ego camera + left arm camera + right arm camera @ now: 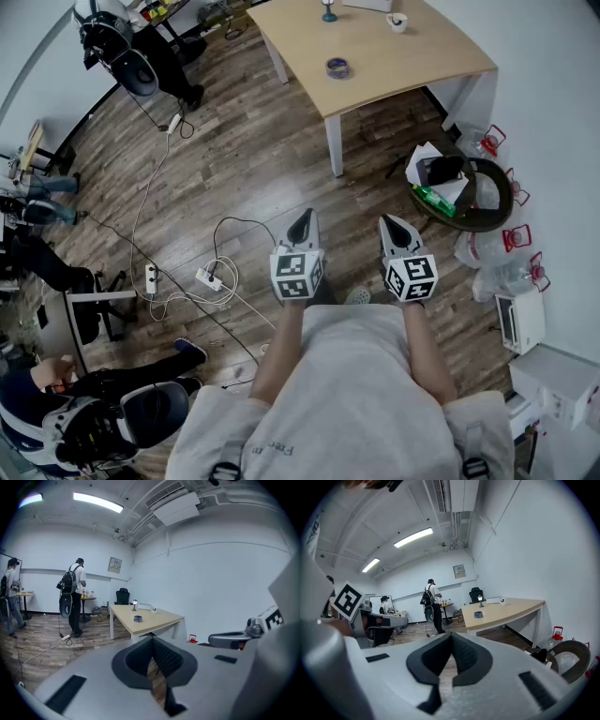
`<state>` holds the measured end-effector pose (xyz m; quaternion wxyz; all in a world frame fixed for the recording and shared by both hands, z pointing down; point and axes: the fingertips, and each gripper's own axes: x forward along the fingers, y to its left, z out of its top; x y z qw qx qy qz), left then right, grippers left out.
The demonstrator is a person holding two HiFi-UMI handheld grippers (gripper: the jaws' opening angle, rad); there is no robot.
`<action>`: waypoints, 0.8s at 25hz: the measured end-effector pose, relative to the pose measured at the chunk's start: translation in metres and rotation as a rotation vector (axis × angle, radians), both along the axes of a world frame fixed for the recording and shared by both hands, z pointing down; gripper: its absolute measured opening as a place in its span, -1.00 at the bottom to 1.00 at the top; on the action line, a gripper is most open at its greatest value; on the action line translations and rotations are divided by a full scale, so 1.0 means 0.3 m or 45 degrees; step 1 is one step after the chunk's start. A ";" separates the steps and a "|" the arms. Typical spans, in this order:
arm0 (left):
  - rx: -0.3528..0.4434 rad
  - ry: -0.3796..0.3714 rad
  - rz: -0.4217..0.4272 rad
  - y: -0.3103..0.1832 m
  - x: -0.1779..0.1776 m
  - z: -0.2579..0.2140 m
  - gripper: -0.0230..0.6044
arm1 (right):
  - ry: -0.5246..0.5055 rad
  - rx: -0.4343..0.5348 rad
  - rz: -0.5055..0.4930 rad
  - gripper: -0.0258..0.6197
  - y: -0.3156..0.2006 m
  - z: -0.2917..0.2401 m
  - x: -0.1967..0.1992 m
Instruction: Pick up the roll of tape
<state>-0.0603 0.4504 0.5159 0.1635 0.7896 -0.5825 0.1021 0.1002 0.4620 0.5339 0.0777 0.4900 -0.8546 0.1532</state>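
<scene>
A small dark-blue roll of tape (337,67) lies flat near the front edge of a light wooden table (412,66), far ahead of me. The roll of tape (138,618) is tiny in the left gripper view, and the roll of tape (478,615) likewise in the right gripper view. My left gripper (304,225) and right gripper (394,226) are held side by side close to my body, above the wood floor. Both point toward the table, jaws closed together with nothing between them.
A round bin (464,192) with rubbish stands right of the table leg (335,145). Power strips and cables (202,277) lie on the floor to my left. A cup (397,22) and a small lamp (329,12) stand farther back on the table. People stand at the far left.
</scene>
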 end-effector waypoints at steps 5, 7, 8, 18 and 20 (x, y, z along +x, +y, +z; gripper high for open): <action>0.006 0.007 0.005 -0.006 0.015 -0.001 -0.91 | -0.007 -0.008 -0.007 -0.93 0.002 0.006 0.025; 0.006 0.008 0.011 -0.018 0.021 -0.008 -0.91 | -0.015 -0.008 -0.026 -0.93 -0.013 -0.006 0.033; 0.014 0.001 0.022 -0.037 0.026 -0.023 -0.91 | -0.011 0.005 -0.053 -0.92 -0.035 -0.030 0.035; 0.147 0.115 -0.077 -0.424 -0.022 -0.449 -0.91 | -0.156 0.162 -0.087 -0.91 -0.439 -0.538 0.142; 0.166 0.146 -0.080 -0.383 0.002 -0.468 -0.91 | -0.315 0.131 -0.007 -0.91 -0.386 -0.494 0.186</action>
